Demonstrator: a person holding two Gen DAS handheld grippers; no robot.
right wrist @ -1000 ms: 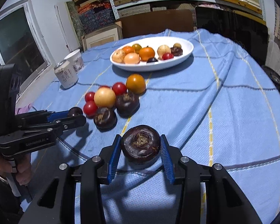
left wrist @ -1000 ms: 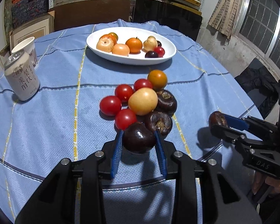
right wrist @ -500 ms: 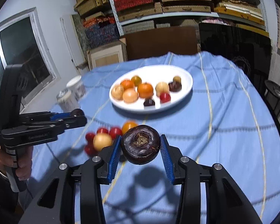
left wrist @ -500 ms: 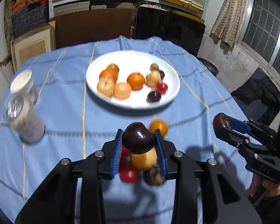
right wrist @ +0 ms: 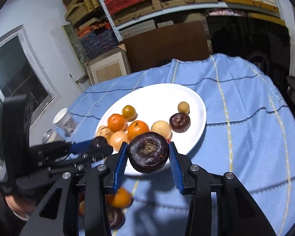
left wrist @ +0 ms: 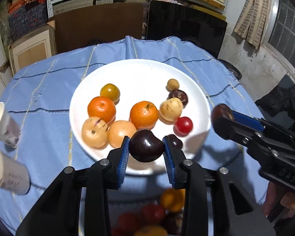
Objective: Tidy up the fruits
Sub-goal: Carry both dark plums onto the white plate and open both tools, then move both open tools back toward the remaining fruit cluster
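Holding 1 dark plum [left wrist: 146,148], left gripper [left wrist: 146,149] hovers over white plate [left wrist: 139,72] with 2 oranges [left wrist: 144,115]; right gripper [right wrist: 148,154] clamps mangosteen [right wrist: 148,155].

Home storeroom, stacked shelves [right wrist: 167,2], clothed table [left wrist: 49,82]

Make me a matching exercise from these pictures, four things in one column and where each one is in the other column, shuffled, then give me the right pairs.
Things:
1. smooth dark fruit
2. ridged dark fruit
3. red tomato
4. paper cup

Places:
A. on the white plate
B. in the left claw
C. on the blue cloth, left of the plate
D. in the right claw

Pairs: 1-B, 2-D, 3-A, 4-C
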